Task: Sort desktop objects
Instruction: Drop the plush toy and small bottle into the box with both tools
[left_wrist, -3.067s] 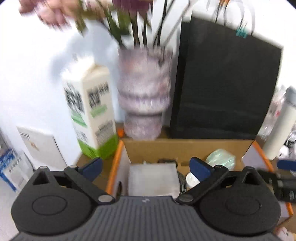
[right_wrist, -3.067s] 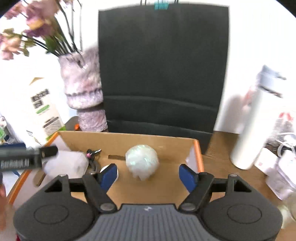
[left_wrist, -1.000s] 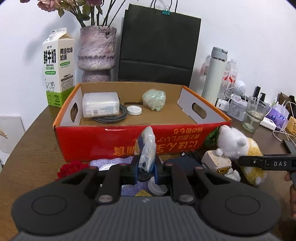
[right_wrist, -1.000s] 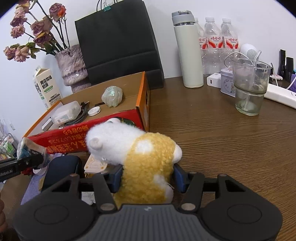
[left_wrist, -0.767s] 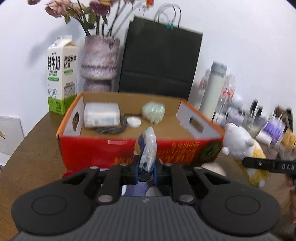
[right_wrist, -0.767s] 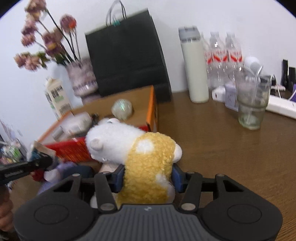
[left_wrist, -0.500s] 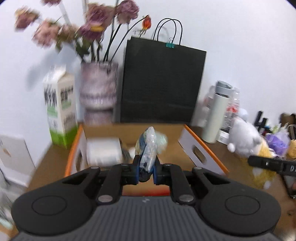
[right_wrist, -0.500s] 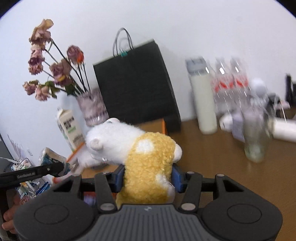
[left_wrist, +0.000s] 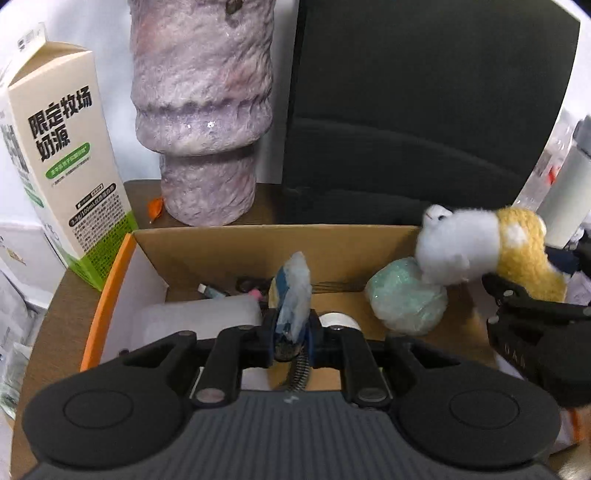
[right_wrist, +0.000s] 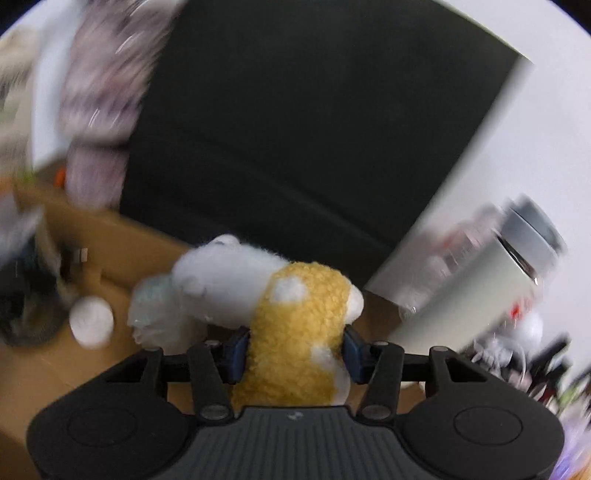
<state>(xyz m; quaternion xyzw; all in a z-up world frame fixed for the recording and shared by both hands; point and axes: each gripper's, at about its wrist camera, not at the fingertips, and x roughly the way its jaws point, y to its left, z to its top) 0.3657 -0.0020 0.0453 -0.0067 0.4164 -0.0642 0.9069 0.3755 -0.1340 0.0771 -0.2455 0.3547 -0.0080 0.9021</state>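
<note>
The left gripper is clamped on a small crinkled clear-plastic packet with blue and yellow inside, which stands upright between the blue pads. It hangs over the open cardboard box with orange rim. Directly beyond the packet, on the box floor, lie a frosted white plastic case, a round white lid, a grey coiled cable and some small dark items against the back wall that are too small to tell. To the right in the box sits a pale green crumpled ball wrapped in film.

The right gripper is clamped on the yellow body of a white-and-yellow plush toy animal, its white head pointing left and touching the green ball; in the left wrist view the toy is over the right end of the box, held by the black right gripper.

Behind the box on the brown wooden tabletop stand a white-and-green milk carton with Chinese print, a mottled purple ceramic vase and a black paper bag. Further right is a white insulated bottle with grey lid, blurred.
</note>
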